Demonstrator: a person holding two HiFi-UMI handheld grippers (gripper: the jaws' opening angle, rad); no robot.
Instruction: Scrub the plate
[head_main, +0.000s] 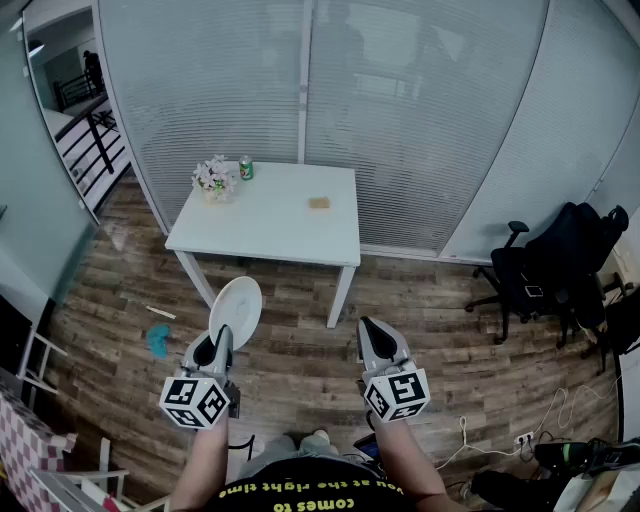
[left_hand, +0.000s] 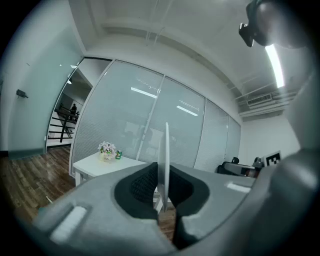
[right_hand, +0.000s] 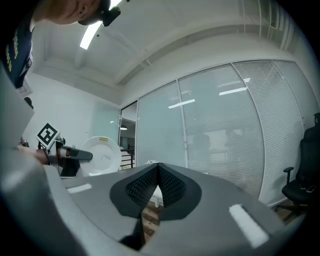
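Between the jaws of my left gripper (left_hand: 161, 186) the white plate (left_hand: 163, 150) looks smooth and glossy, like glazed ceramic, against black pads (left_hand: 140, 187) with a fine ribbed, rubbery-looking surface. My right gripper (right_hand: 158, 175) has the same ribbed black pads, and both jaw housings look like matt grey plastic. Ahead of the jaws are a smooth white table (head_main: 270, 225) with a satin top, a wood-plank floor (head_main: 300, 370) with a dull sheen, and finely striped frosted glass panels (head_main: 400, 100).

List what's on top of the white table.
On the table sit flowers, a green can and a yellowish sponge. Anything behind the flowers is hidden.
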